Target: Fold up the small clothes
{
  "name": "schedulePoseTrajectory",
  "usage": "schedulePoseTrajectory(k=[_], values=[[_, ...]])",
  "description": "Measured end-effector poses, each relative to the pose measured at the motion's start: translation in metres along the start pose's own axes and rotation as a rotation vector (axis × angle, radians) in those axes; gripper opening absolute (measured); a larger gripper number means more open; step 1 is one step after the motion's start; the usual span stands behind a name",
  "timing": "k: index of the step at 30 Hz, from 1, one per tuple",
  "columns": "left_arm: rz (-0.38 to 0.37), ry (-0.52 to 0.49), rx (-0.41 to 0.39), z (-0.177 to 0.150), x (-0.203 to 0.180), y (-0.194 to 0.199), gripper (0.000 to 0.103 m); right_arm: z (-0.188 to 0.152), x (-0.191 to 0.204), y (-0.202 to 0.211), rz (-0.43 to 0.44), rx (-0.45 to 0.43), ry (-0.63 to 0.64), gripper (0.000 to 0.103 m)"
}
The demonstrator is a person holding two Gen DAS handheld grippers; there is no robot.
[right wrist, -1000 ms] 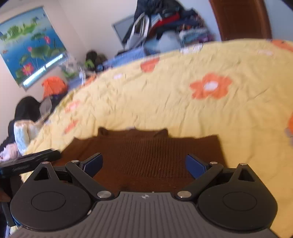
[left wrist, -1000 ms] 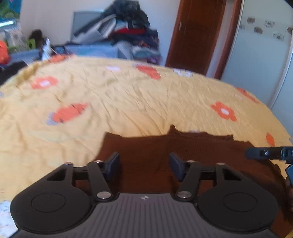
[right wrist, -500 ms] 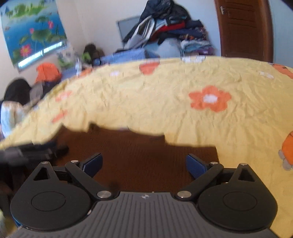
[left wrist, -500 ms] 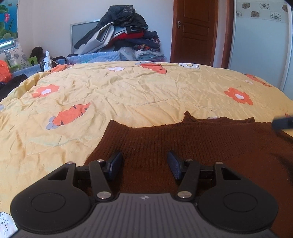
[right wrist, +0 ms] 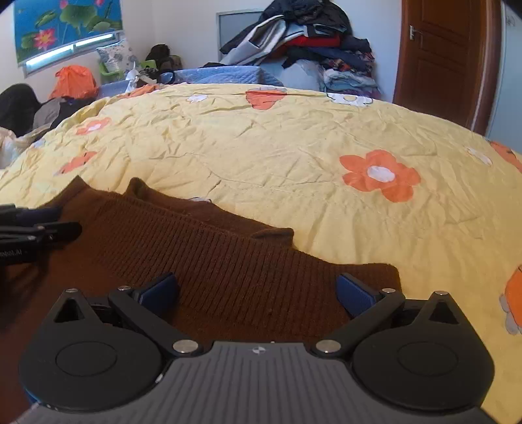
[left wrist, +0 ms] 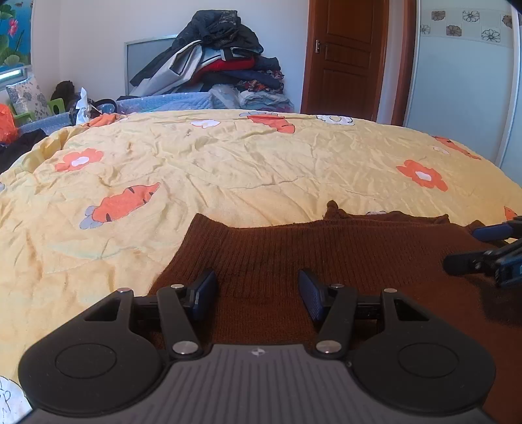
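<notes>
Yellow bedding with orange flowers and carrots covers the bed [left wrist: 248, 169], and behind it a heap of clothes [left wrist: 215, 62] leans against the far wall beside a brown wooden door [left wrist: 345, 55]; a lotus poster [right wrist: 65, 26] hangs at about ten o'clock in the right wrist view. On the near side of the bed lies a brown ribbed sweater [left wrist: 326, 257], spread flat on the quilt with its ribbed edge toward the middle of the bed. The left gripper [left wrist: 257, 293] hovers low over the sweater's left part, its fingers [left wrist: 204, 293] held about half apart with knit showing between them; nothing is pinched, and I cannot tell whether the tips touch the cloth. The right gripper [right wrist: 257, 290] sits over the sweater's right corner, its fingers [right wrist: 354, 293] spread very wide and easing apart, only loose fabric between them and none of it gripped. From the left wrist view, the right gripper's fingertips poke in at three o'clock above the sweater; from the right wrist view, the left gripper shows at nine o'clock. An orange bag [right wrist: 73, 80] sits among the clutter past the bed's far left edge.
</notes>
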State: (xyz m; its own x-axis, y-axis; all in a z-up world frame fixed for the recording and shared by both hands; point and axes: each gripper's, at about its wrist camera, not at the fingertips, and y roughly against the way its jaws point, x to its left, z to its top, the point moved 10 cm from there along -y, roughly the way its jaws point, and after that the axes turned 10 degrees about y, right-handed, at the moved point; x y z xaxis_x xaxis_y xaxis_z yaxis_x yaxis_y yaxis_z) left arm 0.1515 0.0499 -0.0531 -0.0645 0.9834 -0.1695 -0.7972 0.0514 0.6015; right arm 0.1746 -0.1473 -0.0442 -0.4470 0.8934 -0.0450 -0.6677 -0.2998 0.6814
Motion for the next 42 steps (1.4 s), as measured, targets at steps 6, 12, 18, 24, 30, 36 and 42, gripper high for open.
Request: schedulePoseTrajectory(k=[6, 12, 18, 24, 30, 36, 42], values=[[-0.005, -0.005, 0.003, -0.001, -0.001, 0.000, 0.059, -0.022, -0.012, 0.019, -0.046, -0.020, -0.037, 0.103], [0.026, -0.044, -0.001, -0.002, -0.007, 0.001, 0.060, -0.021, -0.012, 0.014, -0.080, -0.010, -0.010, 0.103], [0.029, -0.039, -0.007, -0.003, -0.007, 0.002, 0.060, -0.016, -0.007, 0.049, -0.082, -0.066, -0.068, 0.103], [0.022, -0.034, -0.006, -0.004, -0.006, 0.003, 0.061, -0.045, 0.001, 0.046, -0.033, -0.050, -0.006, 0.103], [0.045, -0.025, -0.008, -0.002, -0.006, 0.009, 0.061, -0.042, 0.001, 0.043, -0.038, -0.045, -0.003, 0.103], [-0.059, -0.027, -0.051, -0.018, -0.029, 0.079, 0.085, -0.044, 0.001, 0.046, -0.044, -0.059, -0.015, 0.103], [0.004, -0.077, -0.009, -0.045, -0.014, 0.061, 0.092, -0.044, 0.002, 0.046, -0.041, -0.054, -0.013, 0.103]])
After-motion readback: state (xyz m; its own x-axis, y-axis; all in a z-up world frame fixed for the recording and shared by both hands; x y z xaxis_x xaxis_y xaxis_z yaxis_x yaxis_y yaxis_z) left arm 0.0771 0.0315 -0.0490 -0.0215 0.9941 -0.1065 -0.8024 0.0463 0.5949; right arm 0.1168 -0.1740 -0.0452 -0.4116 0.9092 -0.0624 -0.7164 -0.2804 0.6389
